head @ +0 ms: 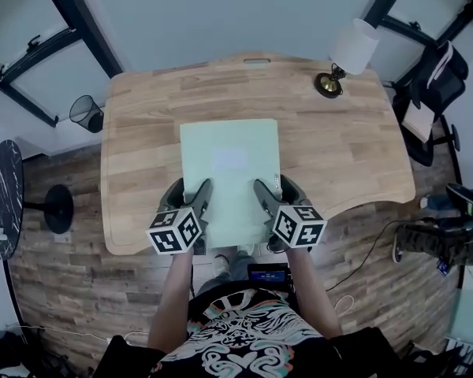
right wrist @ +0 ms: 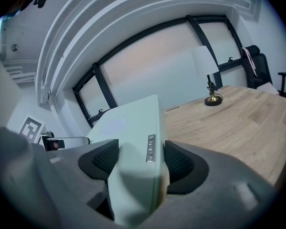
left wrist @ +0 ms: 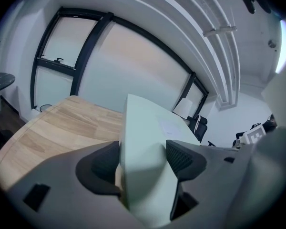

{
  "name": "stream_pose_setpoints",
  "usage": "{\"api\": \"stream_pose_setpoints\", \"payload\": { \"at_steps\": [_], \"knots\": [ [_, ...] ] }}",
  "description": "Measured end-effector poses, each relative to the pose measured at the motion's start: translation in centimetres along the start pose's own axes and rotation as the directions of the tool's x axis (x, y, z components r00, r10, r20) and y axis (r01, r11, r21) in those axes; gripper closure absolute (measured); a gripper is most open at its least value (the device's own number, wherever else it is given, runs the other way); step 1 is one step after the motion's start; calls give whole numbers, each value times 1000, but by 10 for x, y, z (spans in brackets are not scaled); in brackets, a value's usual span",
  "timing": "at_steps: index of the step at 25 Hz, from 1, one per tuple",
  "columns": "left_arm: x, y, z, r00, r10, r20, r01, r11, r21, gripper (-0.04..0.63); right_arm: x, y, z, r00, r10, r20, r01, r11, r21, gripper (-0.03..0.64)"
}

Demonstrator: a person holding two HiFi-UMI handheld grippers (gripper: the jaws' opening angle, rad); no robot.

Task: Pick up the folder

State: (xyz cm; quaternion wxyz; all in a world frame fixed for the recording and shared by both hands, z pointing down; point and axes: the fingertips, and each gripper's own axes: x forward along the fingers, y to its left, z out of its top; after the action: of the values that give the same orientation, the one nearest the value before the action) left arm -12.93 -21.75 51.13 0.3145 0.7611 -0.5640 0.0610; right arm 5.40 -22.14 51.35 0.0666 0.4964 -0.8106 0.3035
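Head view: we are holding the pale green folder (head: pixel 230 164) by its near edge, over the wooden desk (head: pixel 339 156).
Left gripper (head: pixel 188 197): we are pinching the folder's near left corner.
Right gripper (head: pixel 271 191): we are pinching the near right corner.
Progress: grasp made; near edge seemingly raised, and lifting the folder fully clear looks unfinished.

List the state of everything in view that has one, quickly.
folder: closed, clamped at its near end by both grippers.
left gripper: shut on the folder's near left corner.
right gripper: shut on the folder's near right corner.
lamp: upright on the desk; lit or not, unclear.
waste bin: upright on the floor beside the desk.
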Motion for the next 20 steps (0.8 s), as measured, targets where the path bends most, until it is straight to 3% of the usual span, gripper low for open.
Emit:
{"api": "stream_pose_setpoints", "payload": {
  "at_steps": [10, 20],
  "knots": [
    [-20, -6, 27, 998, -36, 45, 34, 999, 26, 293, -14, 23, 21, 998, 0, 62, 1, 1000, -19, 321],
    [-29, -5, 28, 997, -55, 62, 53, 998, 30, 294, -20, 32, 20, 996, 0, 84, 2, 1000, -26, 321]
  ]
}}
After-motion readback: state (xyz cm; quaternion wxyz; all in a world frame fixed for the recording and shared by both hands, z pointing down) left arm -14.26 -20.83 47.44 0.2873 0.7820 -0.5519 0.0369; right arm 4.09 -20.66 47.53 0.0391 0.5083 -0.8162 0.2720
